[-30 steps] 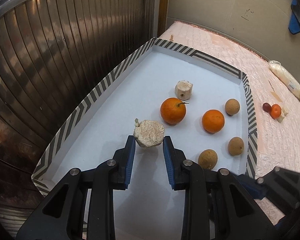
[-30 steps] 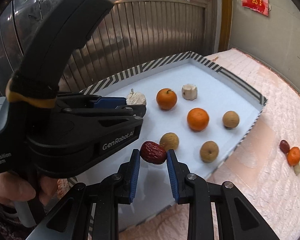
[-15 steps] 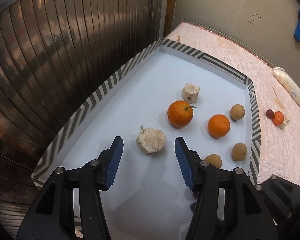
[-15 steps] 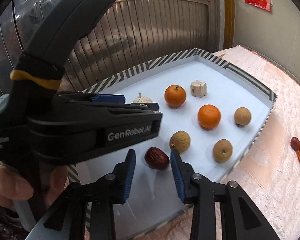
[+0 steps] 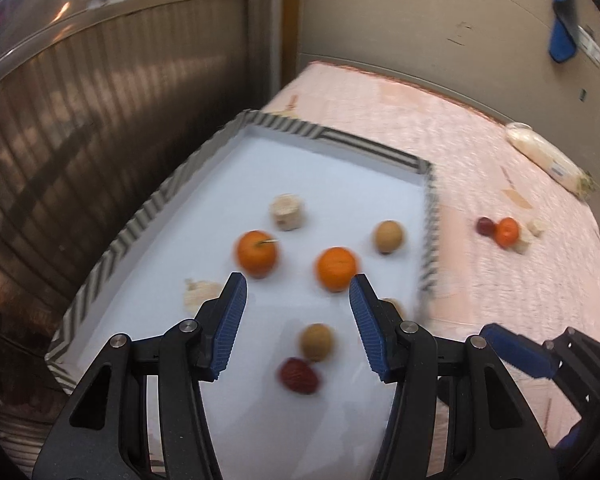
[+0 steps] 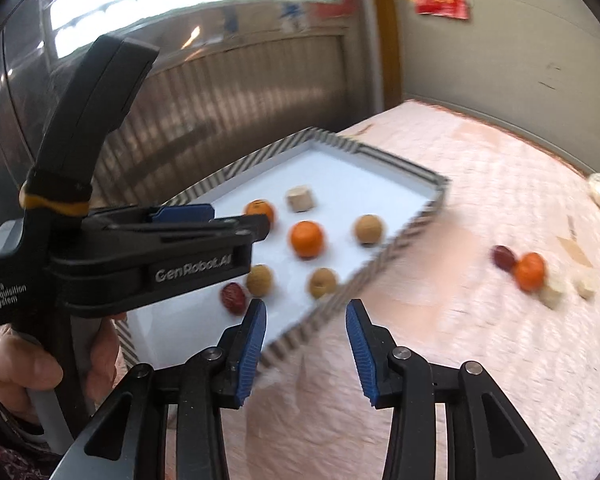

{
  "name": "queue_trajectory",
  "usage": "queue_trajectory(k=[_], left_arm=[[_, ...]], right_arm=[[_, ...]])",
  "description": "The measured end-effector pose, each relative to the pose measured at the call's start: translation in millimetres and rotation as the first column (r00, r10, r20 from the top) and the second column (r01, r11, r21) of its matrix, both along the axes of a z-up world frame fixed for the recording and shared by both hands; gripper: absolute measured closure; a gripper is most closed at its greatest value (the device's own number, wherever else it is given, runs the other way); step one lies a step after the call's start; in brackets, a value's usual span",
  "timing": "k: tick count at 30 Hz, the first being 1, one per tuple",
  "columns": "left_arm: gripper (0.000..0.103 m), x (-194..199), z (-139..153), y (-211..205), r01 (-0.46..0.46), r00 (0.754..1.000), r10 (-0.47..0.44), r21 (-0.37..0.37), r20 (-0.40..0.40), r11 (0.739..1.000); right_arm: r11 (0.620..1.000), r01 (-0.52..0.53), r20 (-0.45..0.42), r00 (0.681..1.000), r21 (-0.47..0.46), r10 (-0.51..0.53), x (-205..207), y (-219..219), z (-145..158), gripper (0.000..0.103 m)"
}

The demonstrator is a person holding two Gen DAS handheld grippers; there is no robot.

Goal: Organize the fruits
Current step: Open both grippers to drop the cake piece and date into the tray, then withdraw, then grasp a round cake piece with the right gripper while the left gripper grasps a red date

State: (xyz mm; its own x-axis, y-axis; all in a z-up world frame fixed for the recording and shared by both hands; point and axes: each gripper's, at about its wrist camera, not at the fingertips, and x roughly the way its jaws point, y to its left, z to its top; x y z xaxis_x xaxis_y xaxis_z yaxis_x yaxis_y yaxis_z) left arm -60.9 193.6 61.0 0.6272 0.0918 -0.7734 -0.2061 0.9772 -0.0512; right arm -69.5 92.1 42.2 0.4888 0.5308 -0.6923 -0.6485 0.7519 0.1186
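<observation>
Pink quilt (image 6: 460, 340) bears fruit tray (image 5: 376, 152); left fingers (image 5: 230, 320) wide, right fingers (image 6: 252, 344) opening, both empty

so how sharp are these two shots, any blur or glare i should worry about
Left wrist view: motion blur smears the tray stripes and the oranges; the left gripper itself stays sharp. Right wrist view: same smear on the fruit out on the pink quilt, and the bright window at top left is blown out. Both show fisheye bending and dark corners.
</observation>
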Motion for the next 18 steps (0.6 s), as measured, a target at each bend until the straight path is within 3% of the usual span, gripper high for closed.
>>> queue_trajectory(k=[12, 18], left_arm=[[0.049, 27, -3, -82, 0.172, 0.984, -0.173, -0.021, -0.031, 0.985], [0.049, 42, -9, -106, 0.202, 0.978, -0.202, -0.018, -0.059, 0.979]], right_arm=[[0.976, 0.219, -0.027, 0.975, -0.013, -0.219, 34, -104, -8, 0.062], [0.954, 0.299, -0.019, 0.954, -0.023, -0.299, 59, -136, -12, 0.062]])
